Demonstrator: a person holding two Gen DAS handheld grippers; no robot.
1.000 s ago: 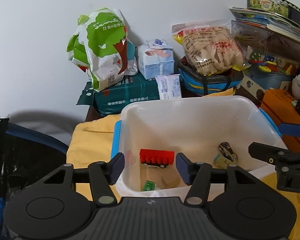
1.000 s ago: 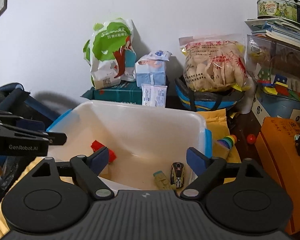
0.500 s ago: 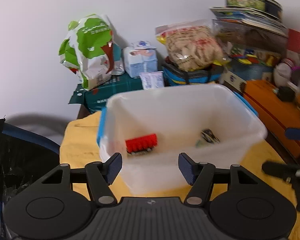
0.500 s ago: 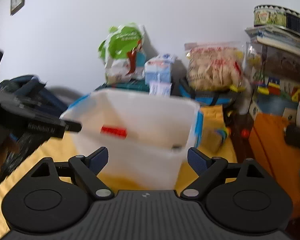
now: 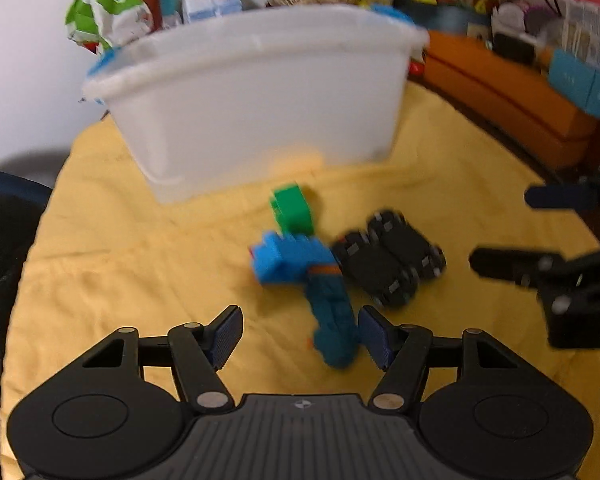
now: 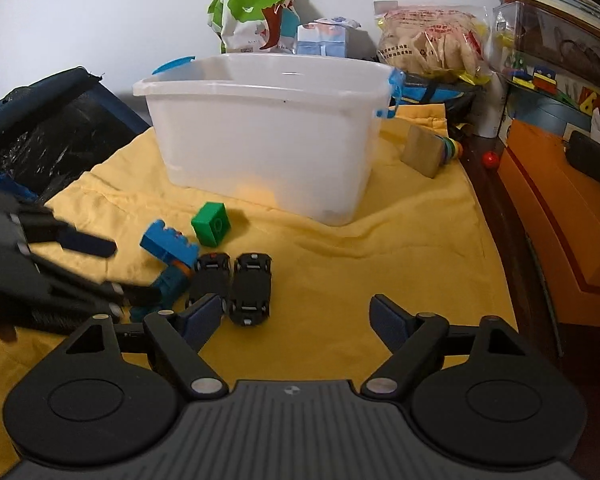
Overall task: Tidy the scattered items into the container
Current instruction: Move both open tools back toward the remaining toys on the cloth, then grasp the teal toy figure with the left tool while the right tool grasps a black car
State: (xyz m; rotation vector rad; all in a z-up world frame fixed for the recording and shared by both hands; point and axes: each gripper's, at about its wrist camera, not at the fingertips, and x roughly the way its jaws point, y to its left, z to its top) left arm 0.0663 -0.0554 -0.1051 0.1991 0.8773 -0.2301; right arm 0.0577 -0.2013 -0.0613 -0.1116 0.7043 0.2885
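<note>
White bin [image 6: 260,136] on a yellow cloth [image 6: 380,264], the landmark. In front of the bin, left to right: left gripper [image 5: 300,332], jaws apart, the teal toy's [image 5: 332,312] end between them but unclamped; blue brick [image 6: 168,242]; green cube [image 6: 211,225]; two black cars [image 6: 236,284] side by side; right gripper [image 6: 296,320], jaws apart and closing, with the right-hand car's near end between them, unclamped.
</note>
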